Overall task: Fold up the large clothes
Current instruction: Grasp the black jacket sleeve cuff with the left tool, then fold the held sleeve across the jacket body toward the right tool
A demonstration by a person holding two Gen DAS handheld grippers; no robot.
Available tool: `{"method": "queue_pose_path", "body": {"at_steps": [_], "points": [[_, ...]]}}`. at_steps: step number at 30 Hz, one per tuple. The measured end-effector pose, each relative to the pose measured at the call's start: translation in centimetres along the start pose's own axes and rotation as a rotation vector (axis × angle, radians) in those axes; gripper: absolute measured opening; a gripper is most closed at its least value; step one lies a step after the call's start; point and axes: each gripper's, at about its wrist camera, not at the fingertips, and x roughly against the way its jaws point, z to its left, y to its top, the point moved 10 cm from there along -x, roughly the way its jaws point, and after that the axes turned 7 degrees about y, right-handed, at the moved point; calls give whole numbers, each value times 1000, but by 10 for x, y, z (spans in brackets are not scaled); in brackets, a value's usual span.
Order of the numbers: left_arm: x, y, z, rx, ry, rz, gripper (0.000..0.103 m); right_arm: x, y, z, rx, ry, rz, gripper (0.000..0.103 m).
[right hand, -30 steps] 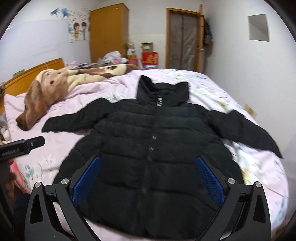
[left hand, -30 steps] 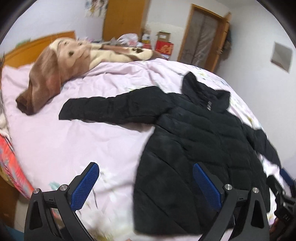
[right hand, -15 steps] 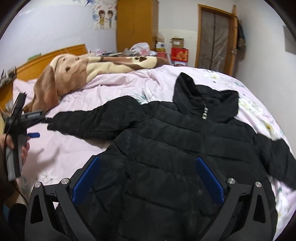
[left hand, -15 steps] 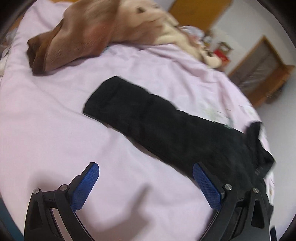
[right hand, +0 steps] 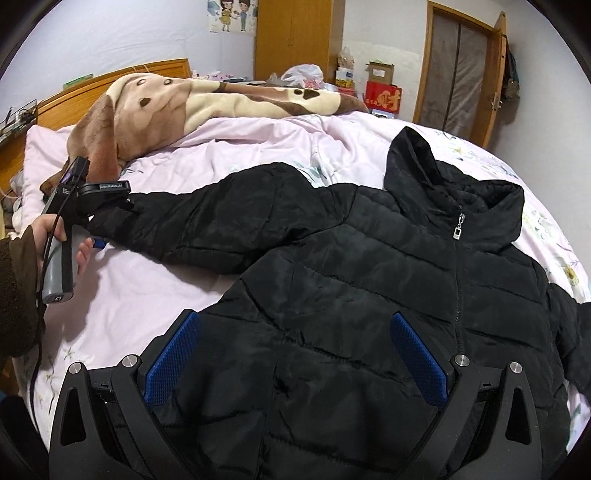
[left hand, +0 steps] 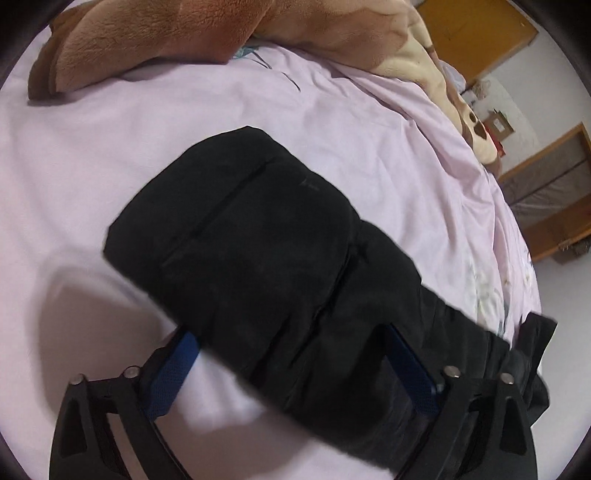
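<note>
Bedroom | our left gripper [left hand: 291, 363], fingers spread wide, straddles the black jacket [right hand: 369, 295] sleeve cuff [left hand: 236, 236] | right gripper [right hand: 295, 354] hovers spread above the jacket, flat on the pink bed [right hand: 147, 295].

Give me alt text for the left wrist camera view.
The left gripper, jaws open, straddles the cuff end of a black puffer jacket sleeve lying on a pink bedsheet. A brown plush blanket lies beyond.

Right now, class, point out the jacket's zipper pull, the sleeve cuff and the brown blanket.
zipper pull [right hand: 457, 232], right wrist view, on the silver tab.
sleeve cuff [left hand: 207, 221], left wrist view, on the cuff's upper face.
brown blanket [right hand: 155, 107], right wrist view, on its cream patch.
</note>
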Motion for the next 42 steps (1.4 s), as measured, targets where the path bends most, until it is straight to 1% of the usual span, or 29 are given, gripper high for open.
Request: {"method": "queue_pose_path", "body": {"at_steps": [1, 3, 4, 5, 6, 8, 9, 12, 15, 16, 19, 23, 27, 30, 31, 33, 36, 42], "points": [[-2, 2, 1, 22, 10, -2, 92, -3, 0, -1, -12, 6, 7, 102], [0, 7, 1, 39, 23, -22, 66, -6, -1, -2, -26, 11, 15, 102], [1, 9, -2, 34, 22, -32, 55, -7, -1, -2, -28, 8, 14, 102], [3, 11, -4, 28, 28, -39, 33, -7, 0, -3, -30, 5, 12, 102], [5, 11, -6, 15, 33, -45, 25, -8, 0, -4, -31, 4, 13, 102], [13, 12, -10, -4, 32, -73, 15, -6, -1, -5, -41, 5, 13, 102], [19, 12, -14, -20, 33, -98, 13, -5, -1, -7, -51, 8, 13, 102], [50, 12, -29, -83, 39, -197, 11, -1, -2, -13, -79, 10, 9, 102], [89, 7, -56, -193, 32, -313, 11, 9, 1, -21, -95, -2, -11, 102], [105, 1, -71, -249, 21, -353, 11, 12, 3, -24, -100, -7, -21, 102], [133, -14, -106, -349, -16, -415, 11, 23, 6, -33, -127, -16, -43, 102], [168, -50, -162, -503, -85, -484, 11, 38, 9, -44, -150, -28, -73, 102], [190, -98, -215, -618, -188, -490, 11, 55, 13, -66, -181, -50, -103, 102], [199, -139, -254, -722, -227, -508, 11, 69, 12, -90, -231, -74, -126, 102], [201, -158, -271, -764, -252, -504, 11, 74, 11, -100, -248, -83, -132, 102], [204, -182, -291, -797, -286, -497, 11, 81, 8, -117, -275, -104, -140, 102], [202, -223, -324, -847, -333, -463, 12, 95, 1, -145, -325, -140, -152, 102], [187, -300, -366, -931, -393, -392, 12, 119, -23, -201, -425, -211, -169, 102]]}}
